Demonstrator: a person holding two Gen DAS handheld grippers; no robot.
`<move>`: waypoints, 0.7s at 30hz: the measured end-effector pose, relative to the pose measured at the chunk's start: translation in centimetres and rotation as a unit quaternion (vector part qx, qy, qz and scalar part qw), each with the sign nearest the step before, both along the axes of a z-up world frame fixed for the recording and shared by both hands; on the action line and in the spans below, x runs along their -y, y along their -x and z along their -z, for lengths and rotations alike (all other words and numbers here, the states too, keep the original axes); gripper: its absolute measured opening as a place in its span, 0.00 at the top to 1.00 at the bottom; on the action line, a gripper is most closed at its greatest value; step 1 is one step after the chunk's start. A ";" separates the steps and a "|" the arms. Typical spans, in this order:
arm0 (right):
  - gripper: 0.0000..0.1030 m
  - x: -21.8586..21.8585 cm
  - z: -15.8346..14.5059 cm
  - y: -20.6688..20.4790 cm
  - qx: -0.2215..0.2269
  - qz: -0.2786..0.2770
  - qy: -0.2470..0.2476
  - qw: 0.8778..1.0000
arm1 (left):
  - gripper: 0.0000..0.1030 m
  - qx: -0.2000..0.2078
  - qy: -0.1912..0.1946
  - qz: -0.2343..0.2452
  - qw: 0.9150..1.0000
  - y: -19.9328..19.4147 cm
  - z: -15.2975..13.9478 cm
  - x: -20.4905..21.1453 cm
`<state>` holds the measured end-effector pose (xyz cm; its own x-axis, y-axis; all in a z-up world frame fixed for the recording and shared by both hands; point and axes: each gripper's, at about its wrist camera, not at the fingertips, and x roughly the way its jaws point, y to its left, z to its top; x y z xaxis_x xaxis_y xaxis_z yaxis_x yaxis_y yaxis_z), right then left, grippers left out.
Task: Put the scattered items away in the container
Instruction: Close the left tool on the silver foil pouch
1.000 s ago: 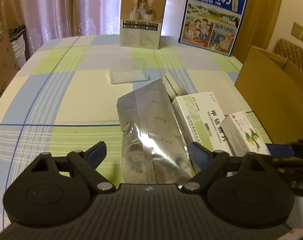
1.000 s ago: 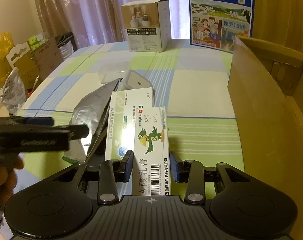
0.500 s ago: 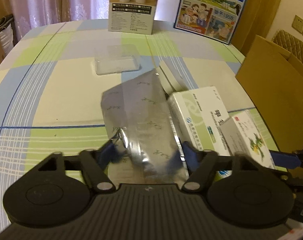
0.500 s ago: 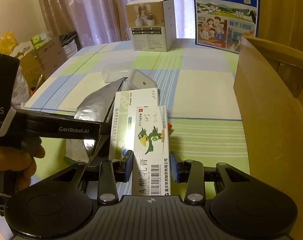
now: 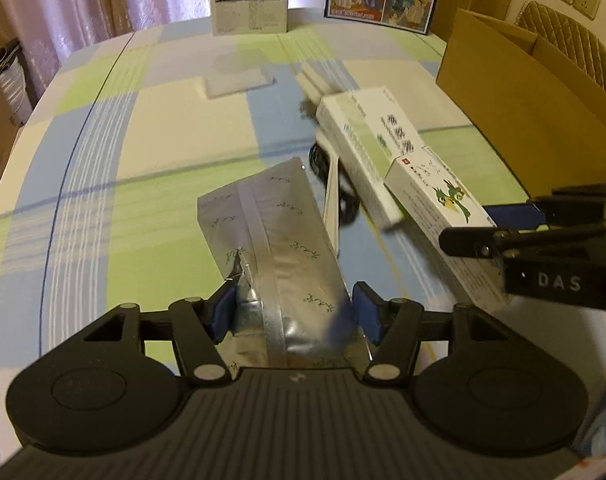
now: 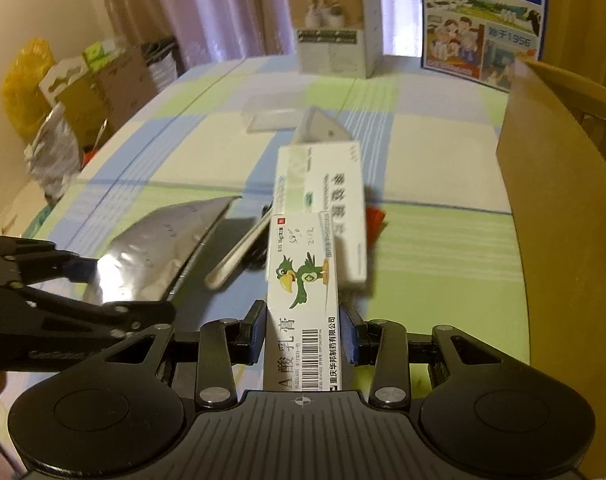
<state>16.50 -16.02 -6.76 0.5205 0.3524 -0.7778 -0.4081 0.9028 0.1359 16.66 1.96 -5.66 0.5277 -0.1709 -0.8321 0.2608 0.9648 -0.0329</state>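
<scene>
your left gripper (image 5: 297,314) has its jaws about half open, clamped on the lower end of the silver foil pouch (image 5: 271,248), both blue pads pressed against its sides. the pouch slants up and away from you over the checked tablecloth (image 5: 103,184).

your right gripper (image 6: 303,334) has its jaws nearly together, grasping the narrow parrot box (image 6: 303,300) by its long sides, barcode end nearest you. the box's far end overlaps the larger white-and-green medicine box (image 6: 323,184); whether the two touch is hard to say through the blur.

the cardboard container (image 6: 563,200) stands open at your right, just beside the medicine boxes. its inside is hidden behind the near wall, so you cannot tell what it holds.
</scene>
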 end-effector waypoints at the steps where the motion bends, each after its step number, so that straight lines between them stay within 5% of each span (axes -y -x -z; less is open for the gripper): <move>1: 0.65 -0.2 0.2 0.2 -0.003 -0.002 0.005 1.000 | 0.39 -0.002 -0.002 -0.001 1.000 0.4 0.0 -0.2; 4: 0.65 -0.7 0.7 0.1 -0.015 -0.004 0.010 1.000 | 0.25 -0.001 -0.009 -0.013 1.000 0.7 0.2 -0.8; 9: 0.60 -1.0 1.3 -0.4 -0.019 -0.009 0.018 1.000 | 0.23 -0.007 0.000 -0.023 1.000 -0.2 0.6 -1.4; 11: 0.45 -1.0 1.7 -0.7 -0.024 -0.007 0.023 0.999 | 0.23 -0.007 0.002 -0.023 1.000 -0.8 0.6 -1.4; 21: 0.43 -1.2 2.1 -1.2 -0.027 -0.012 0.030 0.999 | 0.21 -0.033 -0.043 0.020 0.998 -2.8 1.8 0.2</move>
<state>17.68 -14.79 -8.89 0.4691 0.3172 -0.8242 -0.4240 0.8996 0.1050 19.49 1.73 -7.47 0.4650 -0.1164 -0.8776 0.2987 0.9538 0.0318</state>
